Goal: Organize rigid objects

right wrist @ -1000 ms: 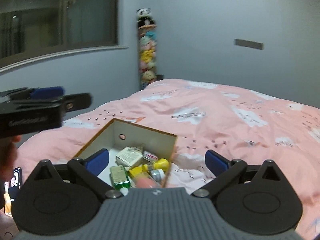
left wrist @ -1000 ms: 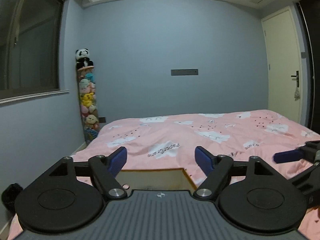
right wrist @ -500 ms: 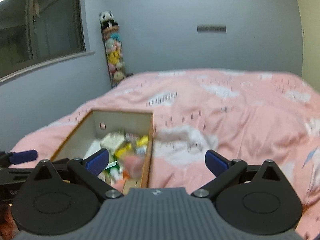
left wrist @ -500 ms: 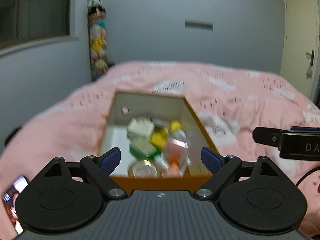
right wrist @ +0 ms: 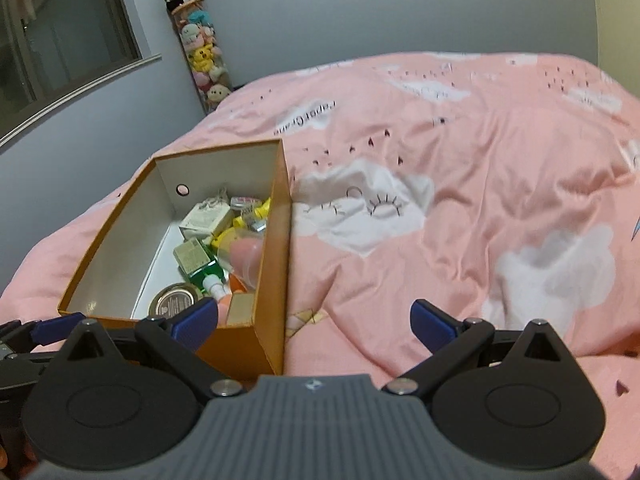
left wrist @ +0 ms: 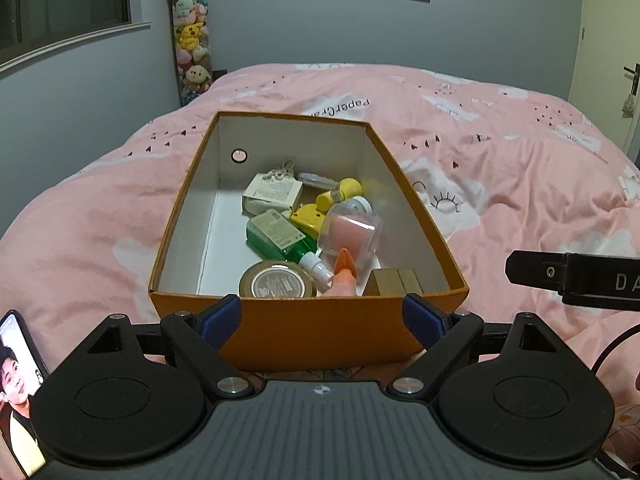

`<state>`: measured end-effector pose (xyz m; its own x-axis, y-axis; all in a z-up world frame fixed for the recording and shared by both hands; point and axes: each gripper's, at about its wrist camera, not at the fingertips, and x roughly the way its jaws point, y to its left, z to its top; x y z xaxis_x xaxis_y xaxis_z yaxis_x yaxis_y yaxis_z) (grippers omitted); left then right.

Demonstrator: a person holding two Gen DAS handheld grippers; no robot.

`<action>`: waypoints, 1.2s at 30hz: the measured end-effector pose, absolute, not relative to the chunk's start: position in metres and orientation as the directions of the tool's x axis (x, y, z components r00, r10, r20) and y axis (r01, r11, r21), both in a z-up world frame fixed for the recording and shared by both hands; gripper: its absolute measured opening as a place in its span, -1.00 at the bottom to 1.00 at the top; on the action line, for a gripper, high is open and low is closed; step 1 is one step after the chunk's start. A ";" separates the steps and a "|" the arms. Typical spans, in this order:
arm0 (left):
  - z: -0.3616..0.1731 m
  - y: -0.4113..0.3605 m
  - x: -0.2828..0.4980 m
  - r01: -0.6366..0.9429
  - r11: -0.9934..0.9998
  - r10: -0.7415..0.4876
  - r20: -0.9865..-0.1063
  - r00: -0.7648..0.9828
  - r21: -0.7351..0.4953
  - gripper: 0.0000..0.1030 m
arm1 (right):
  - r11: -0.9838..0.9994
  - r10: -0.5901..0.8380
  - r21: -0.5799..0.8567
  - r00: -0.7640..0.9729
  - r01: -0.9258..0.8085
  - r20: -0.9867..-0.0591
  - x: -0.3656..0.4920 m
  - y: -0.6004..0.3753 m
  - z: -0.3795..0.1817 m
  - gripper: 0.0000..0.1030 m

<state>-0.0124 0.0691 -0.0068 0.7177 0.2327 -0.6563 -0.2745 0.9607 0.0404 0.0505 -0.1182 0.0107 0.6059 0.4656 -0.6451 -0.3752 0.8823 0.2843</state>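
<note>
An orange cardboard box point(left wrist: 192, 200) with a white inside lies on the pink bedspread. It holds a white carton point(left wrist: 274, 192), a green bottle point(left wrist: 280, 236), yellow pieces point(left wrist: 308, 218), a clear cup with a pink core point(left wrist: 348, 236), a round tin point(left wrist: 278, 282), an orange nozzle point(left wrist: 344, 268) and a tan block point(left wrist: 396, 280). My left gripper point(left wrist: 322, 322) is open just before the box's near wall. My right gripper point(right wrist: 314, 320) is open at the box's point(right wrist: 276, 280) near right corner, with nothing gripped.
The pink bedspread point(right wrist: 480, 200) spreads wide to the right of the box. A phone point(left wrist: 16, 380) lies at the lower left. A tall column of plush toys point(left wrist: 190, 40) stands against the far wall beside a window, and a door point(left wrist: 608, 40) is at the right.
Both views have tipped down from the wall and far bed onto the box. Both grippers have sunk towards it, and the left jaws stand a little wider.
</note>
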 end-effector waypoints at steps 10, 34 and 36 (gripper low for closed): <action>-0.005 0.069 -0.011 -0.274 0.960 0.239 -0.656 0.716 0.051 1.00 | 0.875 0.479 0.294 0.595 -0.385 -0.646 0.053 -0.117 0.010 0.95; -0.005 0.059 -0.007 -0.236 0.967 0.243 -0.654 0.716 0.100 1.00 | 0.874 0.481 0.299 0.601 -0.382 -0.638 0.054 -0.117 0.011 0.95; -0.005 0.059 -0.007 -0.236 0.967 0.243 -0.654 0.716 0.100 1.00 | 0.874 0.482 0.299 0.601 -0.382 -0.638 0.054 -0.117 0.011 0.95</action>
